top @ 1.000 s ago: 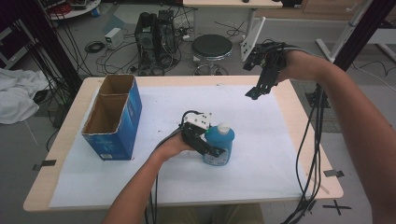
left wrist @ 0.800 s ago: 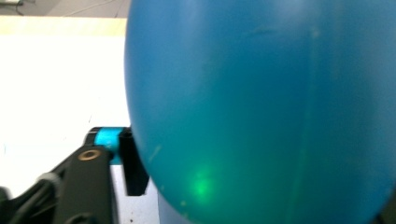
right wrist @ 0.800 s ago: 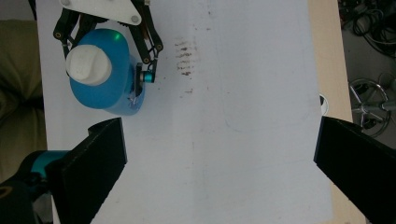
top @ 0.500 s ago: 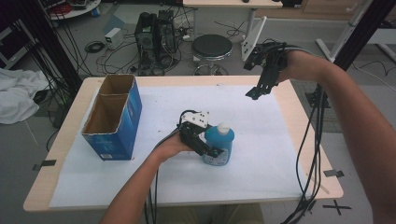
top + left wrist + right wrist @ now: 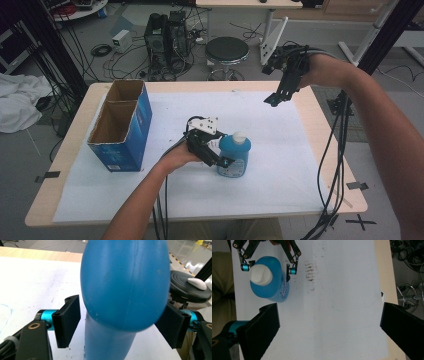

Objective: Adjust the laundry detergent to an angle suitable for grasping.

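Observation:
A blue plastic bottle (image 5: 235,156) with a white cap stands upright on the white sheet near the table's middle. My left gripper (image 5: 223,158) reaches it from the left at mid height, shut on it. In the left gripper view the bottle (image 5: 125,285) bulges between the two black pads (image 5: 68,322), which sit at its two sides. From above, the right gripper view shows the bottle (image 5: 272,287) with the left gripper (image 5: 268,268) clasped around it. My right gripper (image 5: 274,99) hangs high over the table's far right, jaws pointing down; it (image 5: 329,325) is open and holds nothing.
A tall blue cardboard box (image 5: 120,125), open on top, stands at the left of the table. A white sheet (image 5: 280,165) covers most of the wooden table (image 5: 330,150). A black stool (image 5: 227,50) and cables lie beyond the far edge.

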The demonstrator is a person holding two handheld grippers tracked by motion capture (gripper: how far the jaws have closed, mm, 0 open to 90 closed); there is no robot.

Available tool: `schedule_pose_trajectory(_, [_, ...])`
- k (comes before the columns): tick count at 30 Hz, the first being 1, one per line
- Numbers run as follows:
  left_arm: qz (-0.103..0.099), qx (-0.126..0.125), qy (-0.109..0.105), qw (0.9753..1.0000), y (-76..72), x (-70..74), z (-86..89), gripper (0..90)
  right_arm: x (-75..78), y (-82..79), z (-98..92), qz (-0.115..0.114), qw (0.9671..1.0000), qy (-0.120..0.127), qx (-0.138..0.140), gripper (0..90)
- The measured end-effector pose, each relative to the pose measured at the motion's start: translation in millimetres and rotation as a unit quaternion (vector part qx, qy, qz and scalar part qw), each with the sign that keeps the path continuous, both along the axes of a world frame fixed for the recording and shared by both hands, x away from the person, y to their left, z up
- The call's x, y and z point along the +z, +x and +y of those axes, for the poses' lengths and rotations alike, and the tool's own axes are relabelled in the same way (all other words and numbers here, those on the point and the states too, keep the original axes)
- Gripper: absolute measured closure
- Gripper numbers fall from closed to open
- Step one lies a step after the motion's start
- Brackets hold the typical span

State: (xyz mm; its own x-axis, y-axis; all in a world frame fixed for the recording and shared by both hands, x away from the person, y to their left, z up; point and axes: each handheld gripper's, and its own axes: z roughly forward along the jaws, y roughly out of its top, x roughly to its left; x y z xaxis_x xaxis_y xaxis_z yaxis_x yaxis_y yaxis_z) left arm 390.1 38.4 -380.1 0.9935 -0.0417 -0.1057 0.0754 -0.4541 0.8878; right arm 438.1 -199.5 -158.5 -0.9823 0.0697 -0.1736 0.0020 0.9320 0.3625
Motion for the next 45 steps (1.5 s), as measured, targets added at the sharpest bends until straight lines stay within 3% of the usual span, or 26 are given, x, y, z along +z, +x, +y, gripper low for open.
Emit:
schedule_pose_trajectory(6, [-0.003,0.003,-0.002,1.0000,-0.8,4.7,9.7,25.0,-0.3,-0.6,-3.1,-0.002,1.0000,0.003,-0.002,1.4])
schedule_pose_trajectory(12, [-0.003,0.022,-0.011,0.9997,-6.6,12.2,23.3,25.0,-0.9,-0.9,-4.3,-0.003,1.0000,0.004,0.001,1.4])
schedule_pose_trajectory(13, [0.010,0.029,-0.023,0.9993,-8.3,13.2,25.9,25.0,-1.1,-1.5,-4.3,-0.001,1.0000,0.003,-0.003,1.4])
schedule_pose_trajectory(15, [0.015,0.035,-0.027,0.9989,-10.4,17.1,33.4,25.0,-2.1,-1.4,-4.9,-0.002,1.0000,0.004,0.000,1.4])
schedule_pose_trajectory(18, [0.005,0.044,-0.021,0.9988,-12.6,24.9,45.2,25.0,-3.5,-1.7,-6.5,0.001,1.0000,0.005,-0.006,1.4])
schedule_pose_trajectory(23, [0.002,0.064,-0.027,0.9976,-19.1,39.0,62.3,25.0,-6.7,-0.1,-10.0,0.001,1.0000,0.006,0.000,1.4])
schedule_pose_trajectory(25, [-0.010,0.068,-0.014,0.9976,-18.0,44.9,70.0,25.0,-7.2,0.7,-10.9,0.001,0.9999,0.009,0.004,1.4])
schedule_pose_trajectory(27, [-0.014,0.079,-0.013,0.9967,-17.7,49.3,75.6,25.0,-7.6,0.8,-11.2,-0.001,0.9999,0.010,0.004,1.4])
schedule_pose_trajectory(30, [-0.007,0.095,-0.017,0.9953,-16.7,55.0,81.8,25.0,-7.1,0.1,-11.7,0.001,1.0000,0.009,0.000,1.4])
schedule_pose_trajectory(33, [0.016,0.113,-0.017,0.9933,-13.8,57.9,86.2,25.0,-7.8,0.8,-12.2,0.001,1.0000,0.008,0.003,1.4])
schedule_pose_trajectory(34, [0.010,0.118,-0.017,0.9928,-13.4,58.0,87.4,25.0,-8.2,0.4,-12.2,0.002,1.0000,0.008,0.000,1.4])
schedule_pose_trajectory(36, [0.005,0.109,-0.011,0.9939,-13.4,58.5,90.1,25.0,-9.2,0.8,-12.6,0.002,1.0000,0.008,-0.001,1.4])
schedule_pose_trajectory(41, [-0.007,0.118,-0.008,0.9929,-11.2,59.2,90.8,25.0,-11.7,1.8,-13.3,0.003,1.0000,0.007,0.000,1.4])
schedule_pose_trajectory(45, [-0.013,0.115,0.017,0.9931,-7.3,63.1,88.4,25.0,-12.2,2.3,-13.4,0.005,1.0000,0.007,0.001,1.4])
